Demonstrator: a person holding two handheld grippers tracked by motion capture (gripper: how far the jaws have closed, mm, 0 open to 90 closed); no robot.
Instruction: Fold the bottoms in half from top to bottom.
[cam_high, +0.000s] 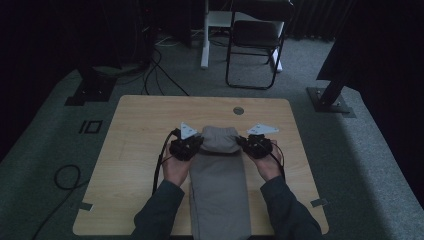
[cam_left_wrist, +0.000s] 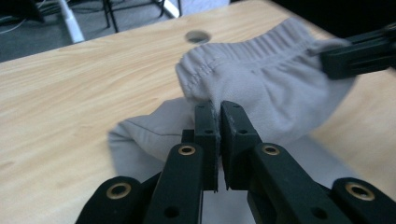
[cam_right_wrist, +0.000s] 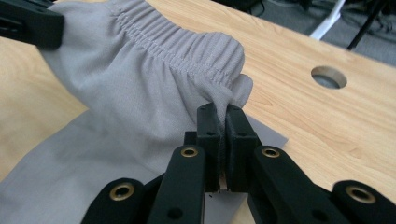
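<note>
Left gripper (cam_left_wrist: 218, 109): I'm pinching the grey trousers (cam_high: 218, 185) at the waistband's left corner.
Right gripper (cam_right_wrist: 218, 112): I'm clamping the right corner.
Waistband (cam_right_wrist: 182, 49): seemingly lifting off the table (cam_high: 135, 135).

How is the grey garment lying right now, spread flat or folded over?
Partly folded. The grey garment's elastic waistband end is lifted and doubled back over the flat lower part, pinched by the left hand-held gripper and right hand-held gripper.

High view is dim w/ dark, murky corners; tabletop (cam_high: 140, 130) is the brightest area. Both gripper views are brighter, evenly lit, w/ no glare. Near tongs are sharp, the background is soft, and the far tongs top right in left gripper view are blurred.
</note>
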